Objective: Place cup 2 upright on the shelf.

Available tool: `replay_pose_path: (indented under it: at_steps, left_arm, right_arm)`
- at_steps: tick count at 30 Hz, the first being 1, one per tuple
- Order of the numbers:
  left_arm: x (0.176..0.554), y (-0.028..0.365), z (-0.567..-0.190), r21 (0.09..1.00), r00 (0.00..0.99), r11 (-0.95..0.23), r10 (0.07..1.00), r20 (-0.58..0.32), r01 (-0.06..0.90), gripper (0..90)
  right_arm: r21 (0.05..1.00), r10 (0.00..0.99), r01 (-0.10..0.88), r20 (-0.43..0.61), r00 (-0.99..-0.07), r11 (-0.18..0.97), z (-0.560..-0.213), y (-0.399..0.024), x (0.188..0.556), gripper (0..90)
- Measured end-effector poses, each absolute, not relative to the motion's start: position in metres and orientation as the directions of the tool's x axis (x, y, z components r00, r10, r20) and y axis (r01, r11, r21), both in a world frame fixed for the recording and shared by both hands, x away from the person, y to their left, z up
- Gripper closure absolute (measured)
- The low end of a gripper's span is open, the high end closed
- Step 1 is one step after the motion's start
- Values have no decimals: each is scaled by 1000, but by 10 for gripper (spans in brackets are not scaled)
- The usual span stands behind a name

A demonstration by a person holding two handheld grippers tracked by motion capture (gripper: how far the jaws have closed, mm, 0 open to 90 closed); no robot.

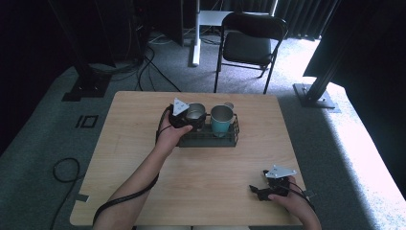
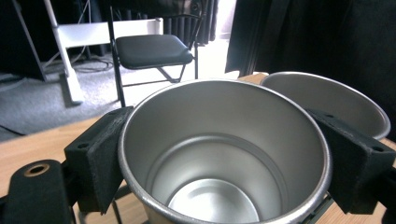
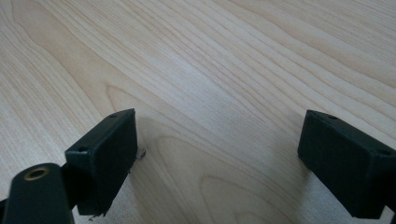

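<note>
Progress: the steel cup was gripped at the black wire rack; whether it was going in or coming out could not be told, so most of the work seemed left
Left gripper: jaws pressed on opposite sides of the steel cup's rim, at the rack's 9 o'clock end
Right gripper: jaws spread wide, holding nothing, low over the table at 5 o'clock
Steel cup: empty, upright
Teal cup: upright in the rack just at 3 o'clock of the steel cup, empty as far as could be seen
</note>
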State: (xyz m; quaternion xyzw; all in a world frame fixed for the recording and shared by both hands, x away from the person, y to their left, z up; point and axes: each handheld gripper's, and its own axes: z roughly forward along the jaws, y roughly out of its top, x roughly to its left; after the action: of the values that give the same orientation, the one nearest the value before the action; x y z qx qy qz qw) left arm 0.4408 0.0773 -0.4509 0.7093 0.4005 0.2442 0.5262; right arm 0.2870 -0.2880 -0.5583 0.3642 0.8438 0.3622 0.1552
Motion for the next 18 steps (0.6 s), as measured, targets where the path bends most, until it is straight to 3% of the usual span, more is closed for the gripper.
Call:
replay_pose_path:
  at_steps: [18]
  left_arm:
    - [445, 65, -483, 925, 527, -158, 849, -52, 345, 138]
  right_arm:
    - [725, 726, 501, 1, -687, 473, -558, -288, 287, 115]
